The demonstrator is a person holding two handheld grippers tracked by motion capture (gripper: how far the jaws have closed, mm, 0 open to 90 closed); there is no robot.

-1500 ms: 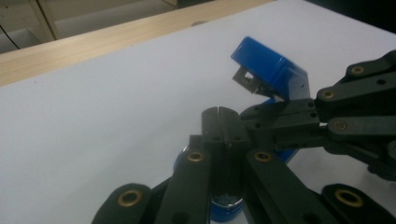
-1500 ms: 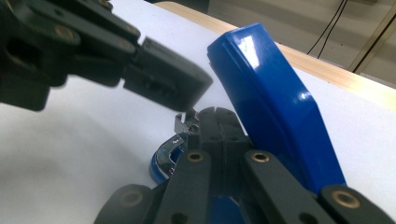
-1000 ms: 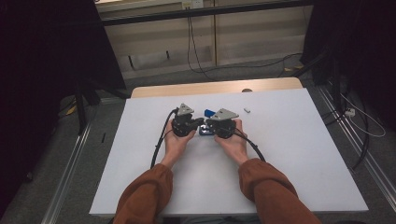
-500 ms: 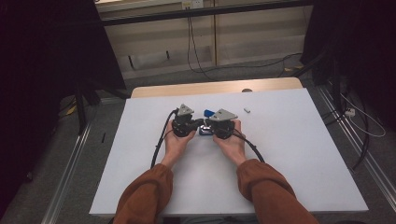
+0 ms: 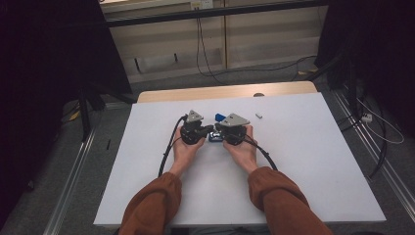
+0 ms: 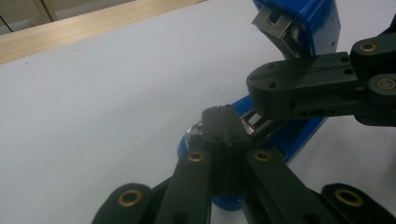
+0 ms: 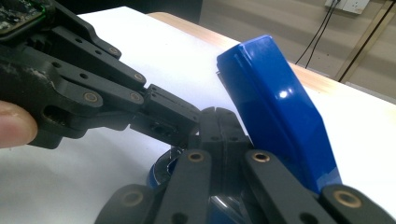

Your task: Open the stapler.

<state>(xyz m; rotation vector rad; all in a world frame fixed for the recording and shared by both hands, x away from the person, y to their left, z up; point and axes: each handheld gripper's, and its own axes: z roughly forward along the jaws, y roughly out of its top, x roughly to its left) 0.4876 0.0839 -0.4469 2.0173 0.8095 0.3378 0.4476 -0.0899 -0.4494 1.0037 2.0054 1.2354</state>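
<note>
A white table [image 5: 303,161] stands in a dim room, with a wooden strip along its far edge and cables on the floor behind it. Since a second ago almost nothing has changed: both hands sit in the same spot near the middle of the table.

The left gripper [image 5: 208,131] has its jaws pressed together, tips meeting right at the metal part inside the blue stapler [image 6: 299,28]; I cannot tell if they pinch it. The right gripper [image 5: 219,131] also has its jaws together, and they come in from 3 o'clock to meet the left ones nose to nose. In the right gripper view, that gripper's tips [image 7: 219,123] rest just beside the stapler's raised blue top [image 7: 275,112], which tilts up toward 1 o'clock.

The stapler lies between the two grippers, open, with its base flat on the table at 6 o'clock of its top. A small white piece [image 5: 259,115] lies apart, at 2 o'clock from the hands.

Because nothing moves, I think the person is holding steady while working on the inside of the stapler, maybe its staple tray. A slip could let the top snap down.
</note>
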